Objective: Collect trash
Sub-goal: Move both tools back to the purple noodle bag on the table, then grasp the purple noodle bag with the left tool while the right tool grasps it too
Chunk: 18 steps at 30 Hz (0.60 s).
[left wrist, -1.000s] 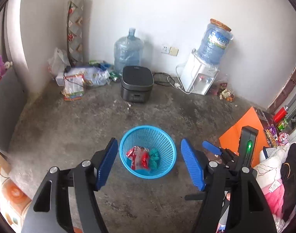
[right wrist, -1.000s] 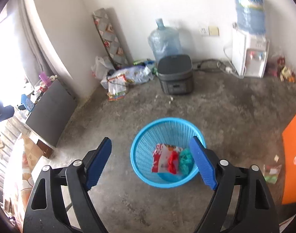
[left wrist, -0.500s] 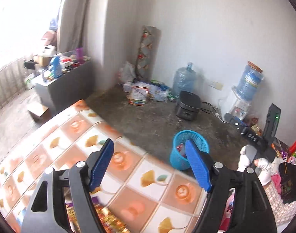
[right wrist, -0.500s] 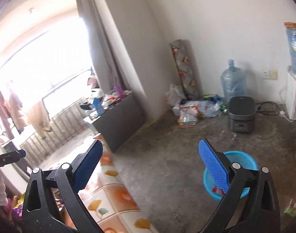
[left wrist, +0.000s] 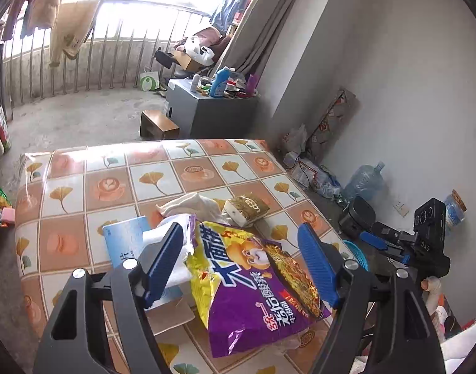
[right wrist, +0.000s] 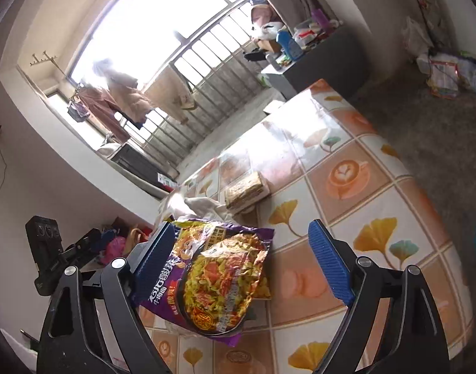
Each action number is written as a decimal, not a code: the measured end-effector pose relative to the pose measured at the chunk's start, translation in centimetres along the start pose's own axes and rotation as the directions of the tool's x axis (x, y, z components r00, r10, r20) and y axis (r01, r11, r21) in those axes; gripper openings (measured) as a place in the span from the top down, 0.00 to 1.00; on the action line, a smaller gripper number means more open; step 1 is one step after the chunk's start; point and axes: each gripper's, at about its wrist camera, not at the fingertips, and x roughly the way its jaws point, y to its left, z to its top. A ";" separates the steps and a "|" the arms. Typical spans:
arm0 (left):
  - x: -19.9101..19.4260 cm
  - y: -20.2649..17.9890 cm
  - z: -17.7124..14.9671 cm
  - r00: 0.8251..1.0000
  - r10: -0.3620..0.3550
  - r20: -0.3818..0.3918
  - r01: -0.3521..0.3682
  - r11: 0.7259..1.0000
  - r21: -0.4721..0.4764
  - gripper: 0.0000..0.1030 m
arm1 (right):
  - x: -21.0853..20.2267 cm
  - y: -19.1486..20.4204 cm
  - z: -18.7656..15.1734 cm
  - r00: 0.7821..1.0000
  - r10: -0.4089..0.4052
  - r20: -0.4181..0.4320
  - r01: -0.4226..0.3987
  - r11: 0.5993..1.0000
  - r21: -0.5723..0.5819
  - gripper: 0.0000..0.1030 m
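A purple and yellow noodle bag (left wrist: 253, 283) lies on the tiled tablecloth (left wrist: 113, 184), also in the right wrist view (right wrist: 216, 277). My left gripper (left wrist: 241, 261) is open above it, jaws on either side. My right gripper (right wrist: 241, 265) is open too, the bag near its left finger. Behind the bag lie a crumpled white tissue (left wrist: 191, 205) and a small brown snack packet (left wrist: 247, 207), which the right wrist view (right wrist: 245, 188) also shows. The blue bin (left wrist: 358, 254) peeks past the table's right edge.
A light blue box (left wrist: 122, 240) and white paper (left wrist: 163, 233) lie under my left finger. A grey cabinet (left wrist: 213, 112) with bottles stands beyond the table. Water jugs (left wrist: 364, 180), a black cooker (left wrist: 356, 215) and bags line the wall. The other gripper's body (left wrist: 425, 243) is at right.
Both grippers swung away from the blue bin on the floor and over the table. They now hover open above the noodle bag.
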 end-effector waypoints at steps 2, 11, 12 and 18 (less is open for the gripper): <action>0.6 1.3 -0.9 1.000 -0.014 -0.028 0.012 0.998 -0.055 0.29 | 1.8 1.1 -0.5 0.998 0.004 -0.057 -0.004 1.000 0.006 0.29; 3.9 5.1 -3.4 0.945 -0.283 -0.165 0.233 0.935 -0.268 0.37 | 6.8 3.8 -3.5 0.957 0.092 -0.275 -0.069 0.993 0.092 0.66; 4.1 5.1 -3.4 0.940 -0.295 -0.171 0.242 0.931 -0.273 0.42 | 7.0 3.9 -3.5 0.954 0.094 -0.285 -0.070 0.993 0.093 0.70; 4.0 3.7 -2.6 0.904 -0.394 -0.162 0.349 0.903 -0.249 0.84 | 7.3 4.1 -3.1 0.951 0.093 -0.295 -0.069 0.993 0.092 0.78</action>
